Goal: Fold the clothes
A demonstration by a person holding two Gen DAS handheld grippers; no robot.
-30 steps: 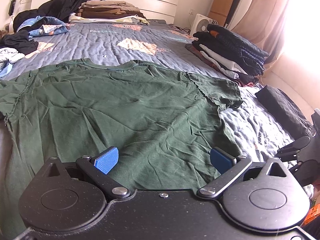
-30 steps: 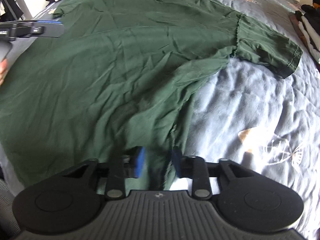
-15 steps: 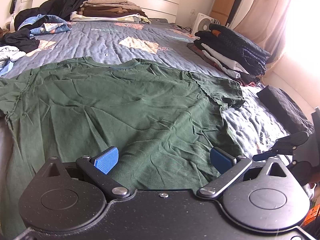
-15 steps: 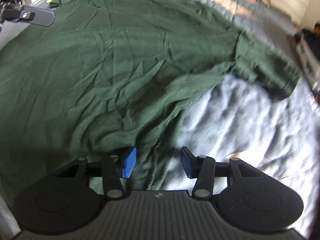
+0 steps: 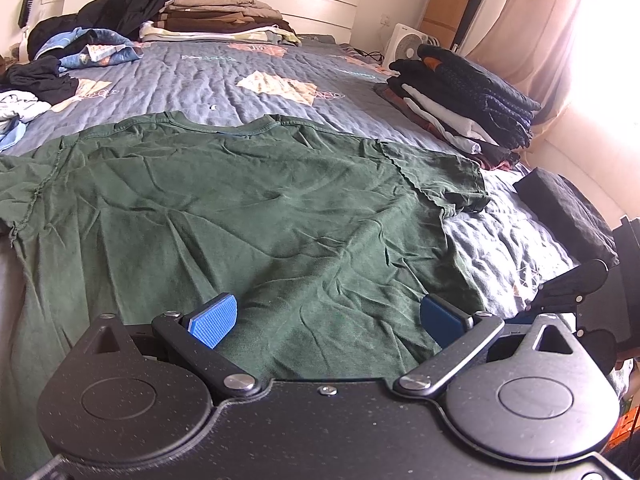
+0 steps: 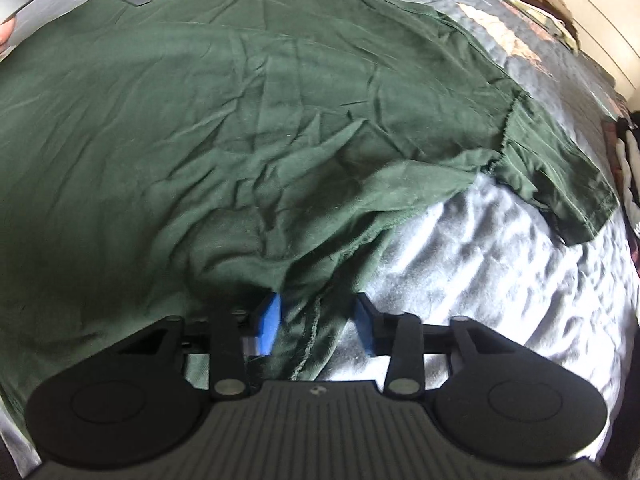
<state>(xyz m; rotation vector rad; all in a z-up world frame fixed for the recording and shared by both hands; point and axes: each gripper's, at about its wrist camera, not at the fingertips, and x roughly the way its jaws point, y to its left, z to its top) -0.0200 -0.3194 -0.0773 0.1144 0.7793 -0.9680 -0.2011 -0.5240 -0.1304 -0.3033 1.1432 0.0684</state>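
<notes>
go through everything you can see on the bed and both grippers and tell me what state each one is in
green T-shirt: spread flat, unfolded, wrinkled.
left gripper: open wide above the shirt's hem, nothing between its pads.
right gripper: jaws closing, shirt's corner edge between them, not yet pinched.
dark stack: folded, piled neatly.
brown stack: folded, at the headboard.
loose clothes: heaped, unfolded.
black garment: folded, at the bed's edge.

Nothing legible anywhere. The bedspread (image 5: 256, 68) carries pale patches with faint embroidered lettering – too small and blurred to make out. A tiny emblem on the right gripper (image 6: 318, 322) body – unreadable too.
</notes>
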